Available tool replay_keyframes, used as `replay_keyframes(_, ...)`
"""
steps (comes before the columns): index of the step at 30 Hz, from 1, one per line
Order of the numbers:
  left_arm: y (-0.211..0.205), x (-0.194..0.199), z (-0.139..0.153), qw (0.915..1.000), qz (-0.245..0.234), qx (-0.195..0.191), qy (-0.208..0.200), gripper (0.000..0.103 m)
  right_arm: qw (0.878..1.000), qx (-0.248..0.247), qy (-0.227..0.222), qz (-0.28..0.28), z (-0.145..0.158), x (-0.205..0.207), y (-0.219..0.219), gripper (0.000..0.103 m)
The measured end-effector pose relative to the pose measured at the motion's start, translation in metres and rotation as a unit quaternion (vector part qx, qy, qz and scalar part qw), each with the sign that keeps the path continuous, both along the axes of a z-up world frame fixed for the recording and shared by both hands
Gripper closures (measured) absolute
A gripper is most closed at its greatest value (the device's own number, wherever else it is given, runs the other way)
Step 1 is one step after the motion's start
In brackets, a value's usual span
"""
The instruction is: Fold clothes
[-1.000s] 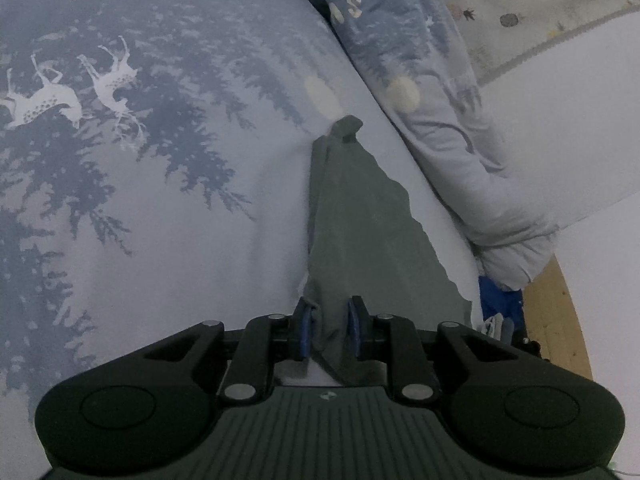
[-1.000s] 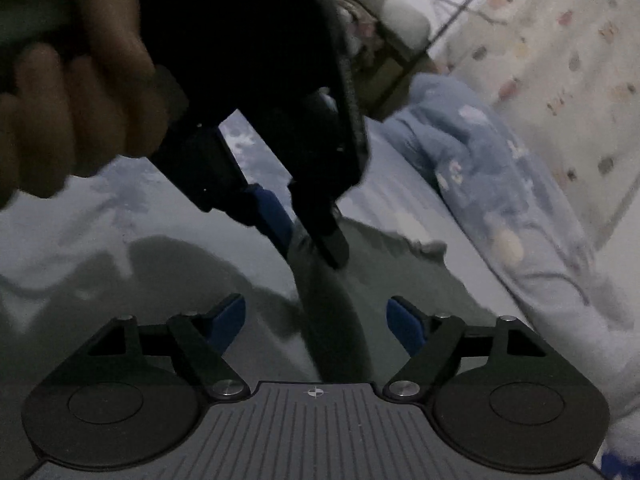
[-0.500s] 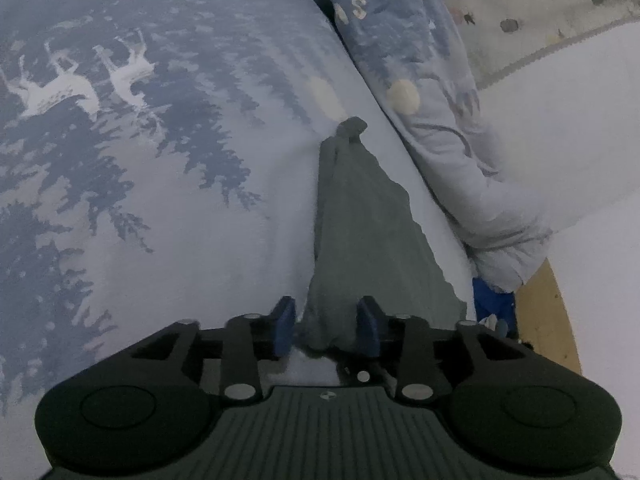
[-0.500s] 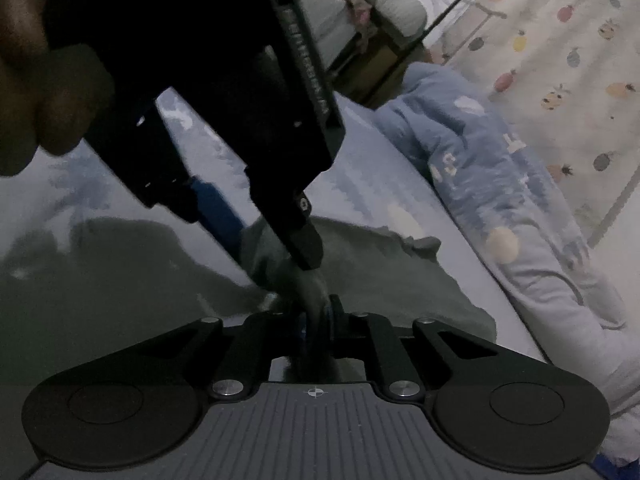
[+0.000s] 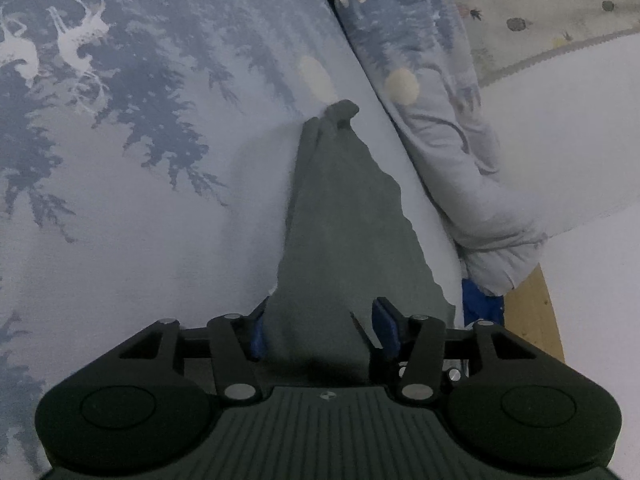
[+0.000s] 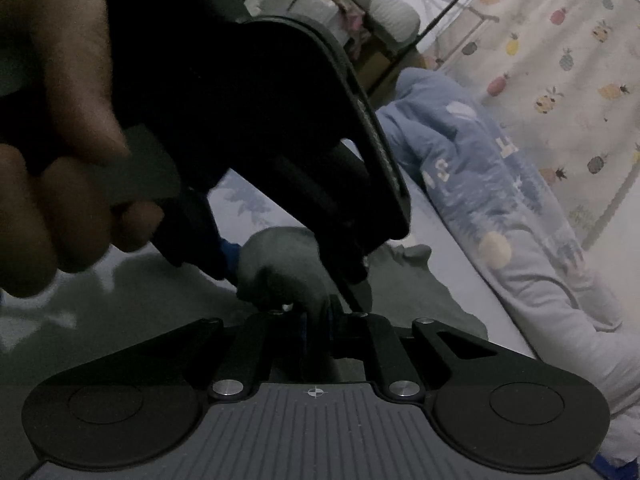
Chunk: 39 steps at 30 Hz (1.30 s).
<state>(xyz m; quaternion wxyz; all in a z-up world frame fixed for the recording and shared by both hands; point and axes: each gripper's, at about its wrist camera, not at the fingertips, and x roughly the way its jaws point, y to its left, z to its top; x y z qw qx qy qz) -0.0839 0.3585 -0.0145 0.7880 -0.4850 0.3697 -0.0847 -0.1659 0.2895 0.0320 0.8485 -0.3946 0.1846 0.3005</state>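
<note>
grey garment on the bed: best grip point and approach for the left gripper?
Judging by its pose, take the grey garment at its wide near edge, coming in low from the near side. It lies flat on the printed bedsheet, narrowing to a bunched far tip. The left gripper straddles that edge, jaws opening; the right gripper already pinches a raised fold there.

Black left gripper (image 5: pixel 322 330), blue pads (image 5: pixel 386 328), silver screws, ribbed grey housing, bare hand (image 6: pixel 60 152)

the left gripper (image 6: pixel 296 280) and a hand (image 6: pixel 60 152) hide most of the grey garment (image 6: pixel 280 264).
</note>
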Motion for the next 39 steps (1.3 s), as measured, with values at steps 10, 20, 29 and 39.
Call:
replay_keyframes(10,-0.004,0.002,-0.001,1.0000,-0.004,-0.002,0.006,0.074,1.000,-0.016,-0.003,-0.008,-0.003,-0.005,-0.002,0.091)
replay_keyframes(20,-0.012,0.002,0.002,1.0000,-0.004,0.002,0.007,0.070,0.998,-0.022,-0.010,-0.050,0.005,-0.031,-0.046,0.049)
replay_keyframes(29,-0.016,-0.003,0.006,0.9999,-0.012,0.006,-0.004,0.082,0.994,-0.007,-0.009,-0.109,0.012,-0.032,-0.084,0.042)
replay_keyframes(39,-0.018,-0.005,0.036,0.9982,-0.012,-0.014,-0.057,0.084,0.994,-0.010,-0.031,-0.100,-0.005,-0.028,-0.086,0.024)
